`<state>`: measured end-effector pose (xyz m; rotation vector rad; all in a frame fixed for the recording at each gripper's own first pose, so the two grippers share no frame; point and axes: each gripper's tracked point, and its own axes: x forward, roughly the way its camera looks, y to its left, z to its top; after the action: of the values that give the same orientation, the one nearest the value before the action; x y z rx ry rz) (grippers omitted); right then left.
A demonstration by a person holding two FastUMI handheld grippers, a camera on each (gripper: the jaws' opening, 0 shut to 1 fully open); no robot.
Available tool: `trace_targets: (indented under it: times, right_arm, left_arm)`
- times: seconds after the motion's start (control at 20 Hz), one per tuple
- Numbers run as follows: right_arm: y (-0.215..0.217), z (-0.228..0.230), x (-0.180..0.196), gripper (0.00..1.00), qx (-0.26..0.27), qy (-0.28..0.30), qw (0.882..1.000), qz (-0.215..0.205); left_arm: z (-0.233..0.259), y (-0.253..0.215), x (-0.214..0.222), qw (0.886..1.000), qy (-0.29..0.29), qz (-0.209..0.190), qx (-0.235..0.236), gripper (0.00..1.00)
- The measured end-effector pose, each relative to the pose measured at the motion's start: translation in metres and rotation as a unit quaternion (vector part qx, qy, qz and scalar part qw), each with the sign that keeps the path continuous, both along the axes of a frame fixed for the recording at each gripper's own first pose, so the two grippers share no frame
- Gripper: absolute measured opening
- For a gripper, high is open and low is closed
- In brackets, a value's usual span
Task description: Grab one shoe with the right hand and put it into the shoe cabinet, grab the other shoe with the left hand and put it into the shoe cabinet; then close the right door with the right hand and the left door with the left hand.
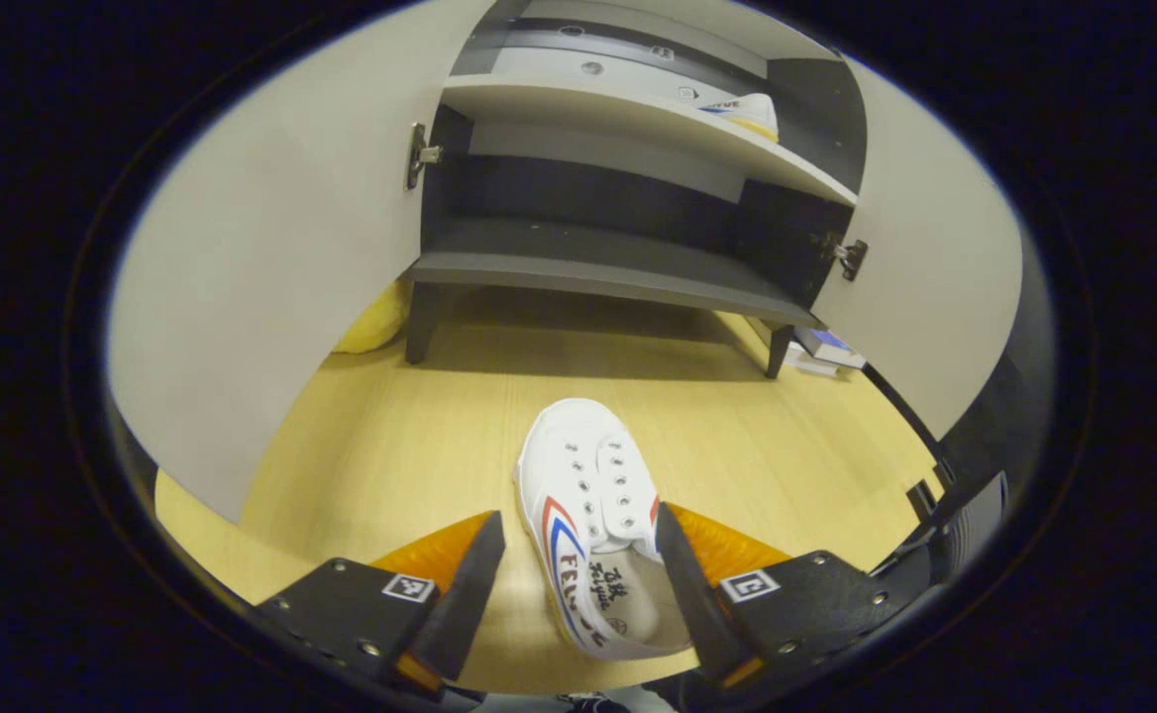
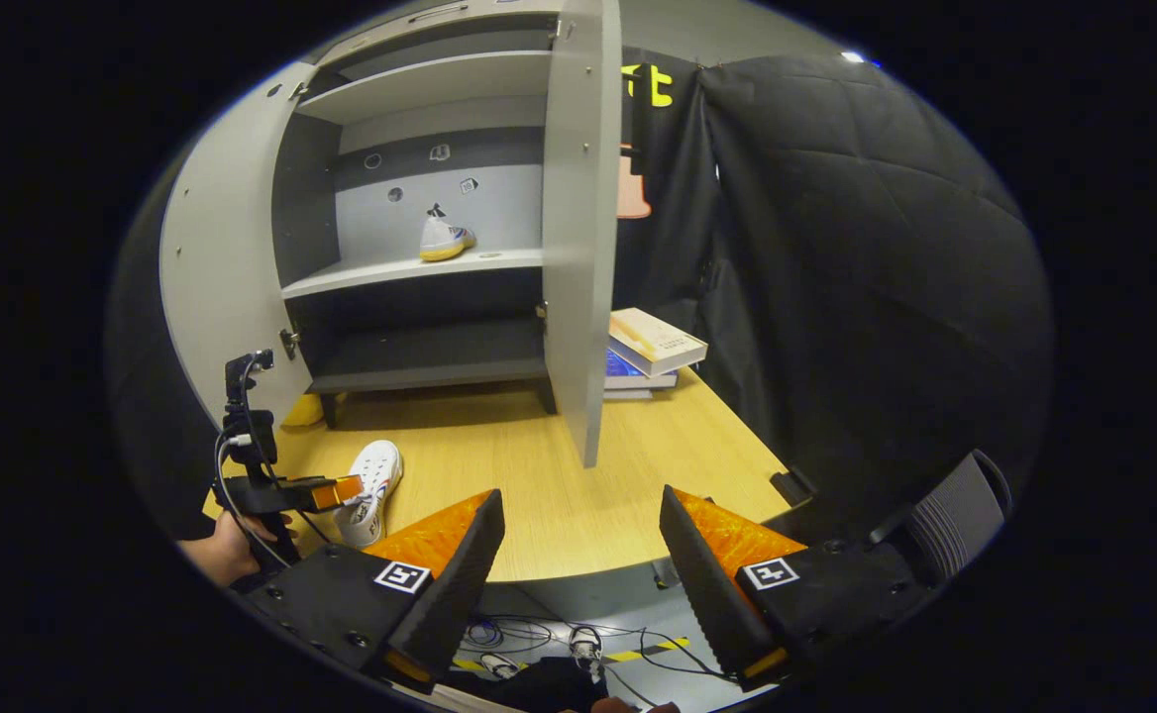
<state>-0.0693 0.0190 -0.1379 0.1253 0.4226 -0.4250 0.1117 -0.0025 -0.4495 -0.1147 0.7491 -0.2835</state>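
Left gripper view shows two white shoes. One shoe (image 1: 593, 515) lies on the wooden tabletop (image 1: 390, 446), toe toward the shoe cabinet (image 1: 628, 267), near the table's front edge; it is a white canvas lace-up without laces, with red and blue stripes on its side and dark printing on the insole. The left gripper (image 1: 578, 584) stands wide, its two orange-backed fingers on either side of the shoe's heel end; the right-hand finger is at the shoe's side, contact unclear, and the other is apart from it. The second shoe (image 1: 742, 112), white with a yellowish sole, sits on the cabinet's upper shelf (image 1: 638, 119) toward its right end. Both cabinet doors, left door (image 1: 262, 257) and right door (image 1: 935, 267), are swung open.

Right gripper view shows the right gripper (image 2: 578, 574) spread wide and empty past the table's front edge. A stack of books (image 2: 650, 352) lies beside the cabinet, near the table's back-right corner.
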Motion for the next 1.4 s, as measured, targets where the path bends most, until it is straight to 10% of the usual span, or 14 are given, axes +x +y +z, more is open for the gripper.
trace_targets:
  times: [0.3, 0.85, 1.15, 1.4]
  right_arm:
    - [-0.058, 0.003, -0.035, 1.0, -0.012, 0.01, 0.997, -0.075]
    - [-0.149, 0.006, -0.035, 1.0, -0.003, -0.017, 0.99, -0.138]
    - [-0.181, 0.018, -0.011, 1.0, 0.004, -0.058, 0.988, -0.14]
    - [-0.195, 0.016, 0.014, 1.0, 0.03, -0.086, 0.986, -0.137]
  left_arm:
    - [-0.026, -0.005, 0.012, 0.998, 0.054, 0.017, -0.011, 0.5]
    - [-0.051, -0.001, 0.006, 0.98, 0.187, 0.063, -0.024, 0.54]
    - [-0.05, 0.001, 0.005, 0.98, 0.188, 0.069, 0.004, 0.18]
    - [-0.039, 0.005, 0.007, 0.981, 0.164, 0.099, 0.028, 0.07]
